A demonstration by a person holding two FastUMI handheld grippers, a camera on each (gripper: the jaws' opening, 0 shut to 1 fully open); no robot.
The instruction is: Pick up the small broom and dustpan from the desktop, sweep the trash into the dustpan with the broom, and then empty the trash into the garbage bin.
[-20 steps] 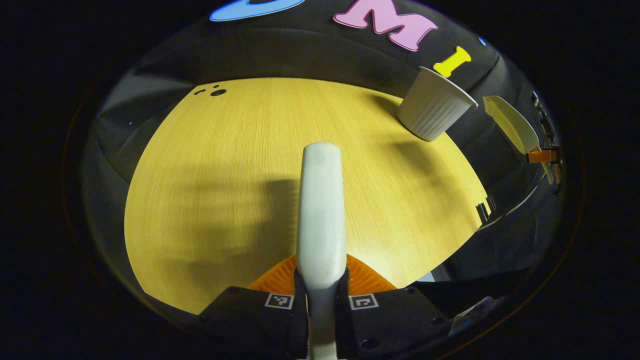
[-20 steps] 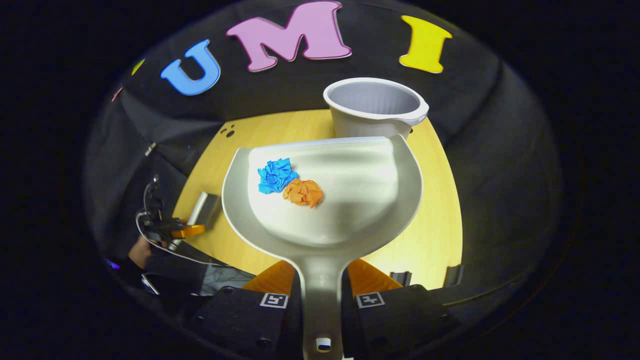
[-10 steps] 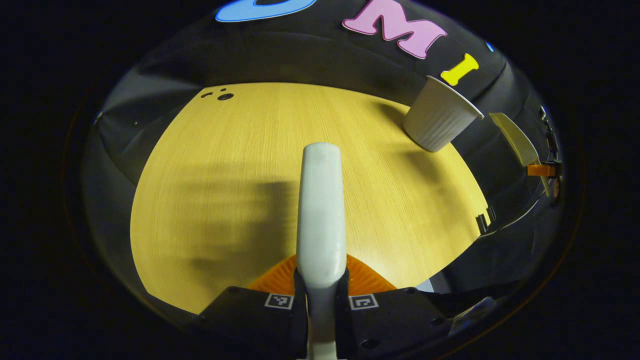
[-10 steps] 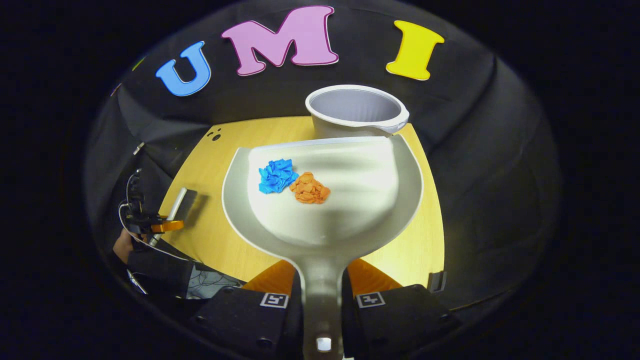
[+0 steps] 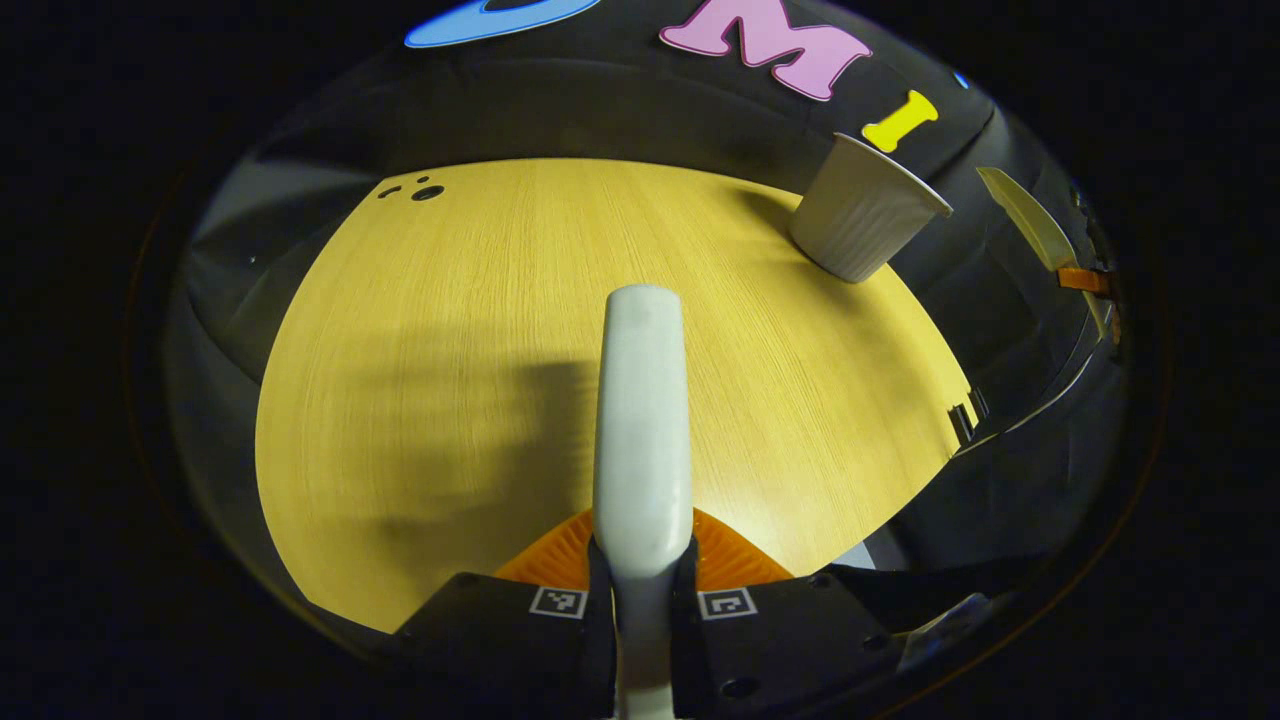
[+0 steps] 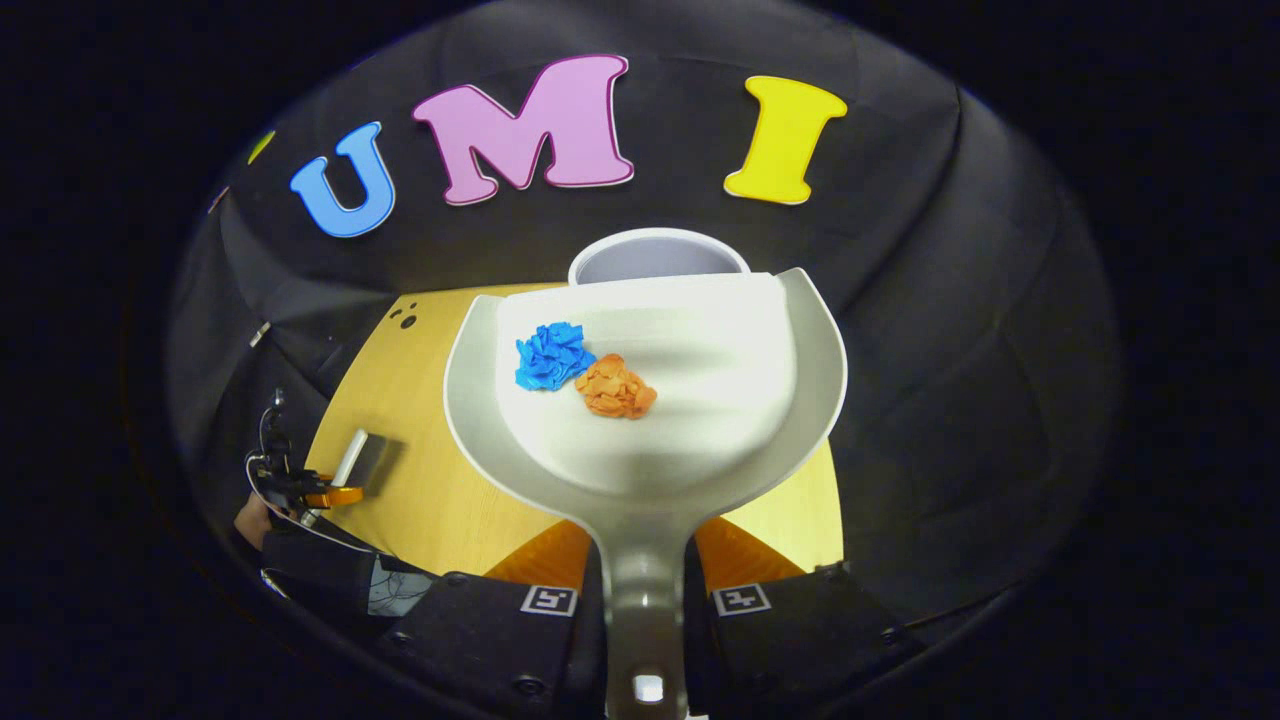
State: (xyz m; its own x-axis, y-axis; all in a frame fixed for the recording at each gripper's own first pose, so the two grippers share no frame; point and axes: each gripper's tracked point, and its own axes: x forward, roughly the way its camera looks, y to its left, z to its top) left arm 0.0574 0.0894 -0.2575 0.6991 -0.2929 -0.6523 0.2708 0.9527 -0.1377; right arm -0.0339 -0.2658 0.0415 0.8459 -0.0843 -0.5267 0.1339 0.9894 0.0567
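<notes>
Change: since a second ago the dustpan has risen and gone forward in the right gripper view; its far lip now covers most of the bin mouth, where earlier the whole rim showed. Orange wad has slid a little toward the pan's middle. Left gripper view is almost unchanged.
Desktop [image 5: 450, 380]: yellow wood-grain top, small dark holes at its far left corner, a soft shadow across its near half.
Dustpan [image 6: 700, 400]: white scoop, seen in the right gripper view, held level above the desktop, its far edge at the bin rim; its handle runs back between the fingers. In the left gripper view it appears edge-on at far right [image 5: 1025, 215].
Garbage bin [image 5: 860, 210]: white ribbed cup-shaped bin, upright at the far right edge of the desktop; its mouth [image 6: 640, 260] peeks over the pan's far lip.
Broom [image 5: 640, 430]: pale handle pointing away over the desktop; bristles not visible.
Right gripper [image 6: 645, 600]: fingers clamped on the dustpan handle.
Left gripper [image 5: 640, 600]: fingers clamped on the broom handle; also seen far left, low, in the right gripper view [image 6: 320, 485].
Blue wad [image 6: 550, 357]: crumpled paper in the pan, left of centre.
Orange wad [image 6: 615, 387]: crumpled paper just right of the blue one, touching it.
</notes>
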